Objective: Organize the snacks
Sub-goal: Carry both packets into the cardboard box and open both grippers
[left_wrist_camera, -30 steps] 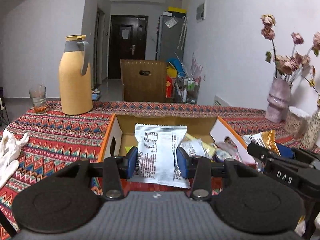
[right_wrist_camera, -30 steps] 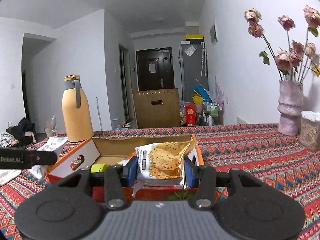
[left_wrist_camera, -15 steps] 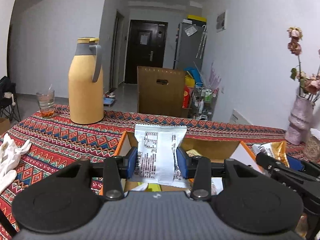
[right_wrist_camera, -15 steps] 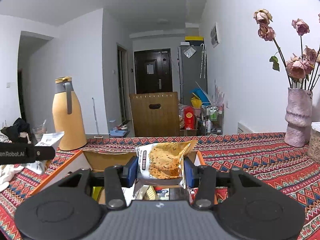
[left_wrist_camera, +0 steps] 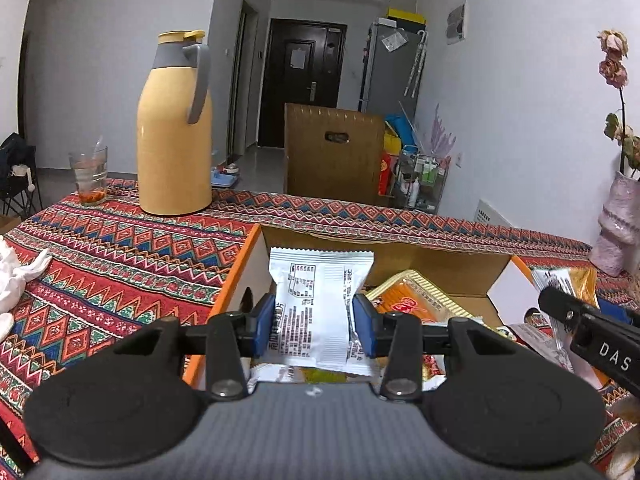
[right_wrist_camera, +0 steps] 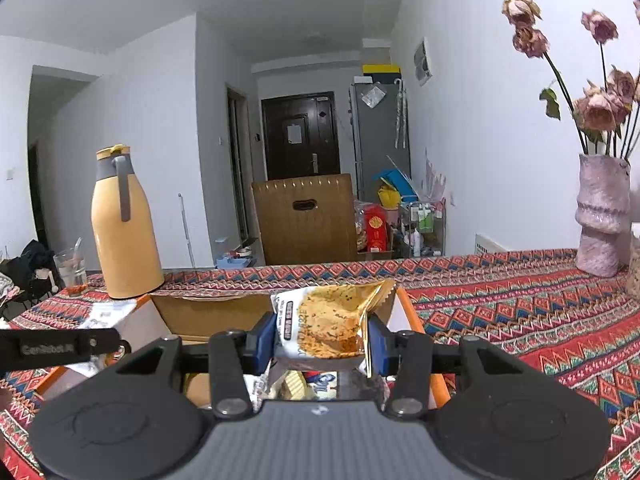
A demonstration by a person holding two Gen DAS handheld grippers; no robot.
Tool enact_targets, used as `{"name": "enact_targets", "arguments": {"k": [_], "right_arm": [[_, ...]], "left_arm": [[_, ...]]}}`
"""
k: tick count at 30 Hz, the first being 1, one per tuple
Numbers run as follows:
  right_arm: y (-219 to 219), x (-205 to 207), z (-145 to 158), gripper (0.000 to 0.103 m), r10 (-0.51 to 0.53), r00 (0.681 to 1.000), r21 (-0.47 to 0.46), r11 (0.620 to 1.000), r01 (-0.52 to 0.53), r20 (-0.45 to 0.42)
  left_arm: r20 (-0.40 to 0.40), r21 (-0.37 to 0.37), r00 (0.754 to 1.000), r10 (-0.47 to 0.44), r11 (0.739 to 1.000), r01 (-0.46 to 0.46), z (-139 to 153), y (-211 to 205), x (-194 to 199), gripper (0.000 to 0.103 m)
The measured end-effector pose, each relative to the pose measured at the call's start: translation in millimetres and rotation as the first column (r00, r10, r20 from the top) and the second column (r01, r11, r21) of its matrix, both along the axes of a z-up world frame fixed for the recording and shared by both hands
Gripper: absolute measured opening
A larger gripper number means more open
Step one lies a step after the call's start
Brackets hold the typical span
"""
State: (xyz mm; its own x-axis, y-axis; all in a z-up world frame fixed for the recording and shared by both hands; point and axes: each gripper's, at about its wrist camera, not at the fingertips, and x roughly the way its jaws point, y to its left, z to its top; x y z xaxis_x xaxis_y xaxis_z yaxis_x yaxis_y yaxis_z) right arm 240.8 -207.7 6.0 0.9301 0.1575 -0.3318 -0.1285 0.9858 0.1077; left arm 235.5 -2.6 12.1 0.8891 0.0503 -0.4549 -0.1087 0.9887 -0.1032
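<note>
Snacks are in hand on both sides: the left gripper (left_wrist_camera: 314, 326) is clamped on a white packet (left_wrist_camera: 316, 308), the right gripper (right_wrist_camera: 322, 338) on a gold packet (right_wrist_camera: 330, 326), each held over the open cardboard box (left_wrist_camera: 432, 258) on the patterned tablecloth (left_wrist_camera: 120, 256). Other packets, an orange one (left_wrist_camera: 412, 300) among them, already lie in the box. To do this well, lower each packet close to the pile before letting go, keep the two grippers apart so they do not knock together, and aim for bare spots away from the orange rim.
</note>
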Motion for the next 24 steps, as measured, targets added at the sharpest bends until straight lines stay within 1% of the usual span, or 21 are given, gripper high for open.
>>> {"name": "enact_targets", "arguments": {"k": [3, 6, 7, 9, 10, 11, 13, 14, 15, 16, 17, 18, 20, 24], "right_arm": [[2, 3, -6, 0.046, 0.004, 1.000, -0.005, 1.000, -0.004, -0.031], [6, 2, -8, 0.047, 0.019, 0.999, -0.013, 1.000, -0.019, -0.036], [7, 0, -8, 0.047, 0.025, 0.999, -0.015, 1.000, -0.025, -0.032], [9, -1, -7, 0.053, 0.031, 0.999, -0.020, 0.999, -0.032, -0.029], [9, -2, -7, 0.053, 0.033, 0.999, -0.021, 0.999, -0.033, -0.028], [10, -3, -7, 0.052, 0.033, 0.999, -0.024, 0.999, -0.034, -0.030], [11, -5, -6, 0.059, 0.032, 0.999, -0.026, 0.999, -0.033, -0.033], [11, -6, -6, 0.070, 0.032, 0.999, -0.025, 0.999, -0.032, -0.031], [11, -8, -5, 0.084, 0.029, 0.999, -0.024, 0.999, -0.029, -0.026], [11, -10, -4, 0.090, 0.022, 1.000, -0.025, 0.999, -0.022, -0.016], [10, -12, -3, 0.098, 0.018, 1.000, -0.023, 1.000, -0.018, -0.010], [9, -14, -3, 0.103, 0.016, 1.000, -0.020, 1.000, -0.016, -0.005], [7, -16, -1, 0.103, 0.009, 1.000, -0.010, 1.000, -0.009, 0.003], [4, -18, -1, 0.103, -0.002, 1.000, -0.001, 1.000, 0.002, 0.003]], "left_arm": [[-0.006, -0.013, 1.000, 0.000, 1.000, 0.000, -2, 3, 1, 0.043], [-0.006, -0.016, 1.000, -0.004, 1.000, 0.004, -3, 3, 0, 0.044], [-0.002, -0.016, 1.000, -0.006, 1.000, 0.006, -3, 3, -1, 0.045], [0.004, -0.010, 1.000, 0.002, 1.000, -0.001, -2, 1, -1, 0.047], [0.008, -0.010, 1.000, 0.003, 1.000, -0.003, -2, 2, -2, 0.048], [0.011, -0.011, 1.000, 0.003, 1.000, -0.003, -2, 2, -2, 0.052], [0.021, -0.010, 1.000, 0.009, 1.000, -0.009, -1, 2, -4, 0.064], [0.030, -0.007, 0.999, 0.016, 1.000, -0.016, 0, 1, -6, 0.076], [0.043, -0.004, 0.999, 0.024, 1.000, -0.023, 1, 1, -8, 0.087], [0.054, -0.003, 0.998, 0.027, 1.000, -0.027, 3, 1, -10, 0.091], [0.067, -0.004, 0.997, 0.029, 1.000, -0.029, 4, 1, -13, 0.101], [0.078, -0.006, 0.996, 0.032, 0.999, -0.031, 5, 1, -15, 0.103], [0.089, -0.007, 0.995, 0.034, 0.999, -0.034, 7, 1, -19, 0.103], [0.079, -0.002, 0.997, 0.027, 1.000, -0.027, 6, -2, -19, 0.103]]}}
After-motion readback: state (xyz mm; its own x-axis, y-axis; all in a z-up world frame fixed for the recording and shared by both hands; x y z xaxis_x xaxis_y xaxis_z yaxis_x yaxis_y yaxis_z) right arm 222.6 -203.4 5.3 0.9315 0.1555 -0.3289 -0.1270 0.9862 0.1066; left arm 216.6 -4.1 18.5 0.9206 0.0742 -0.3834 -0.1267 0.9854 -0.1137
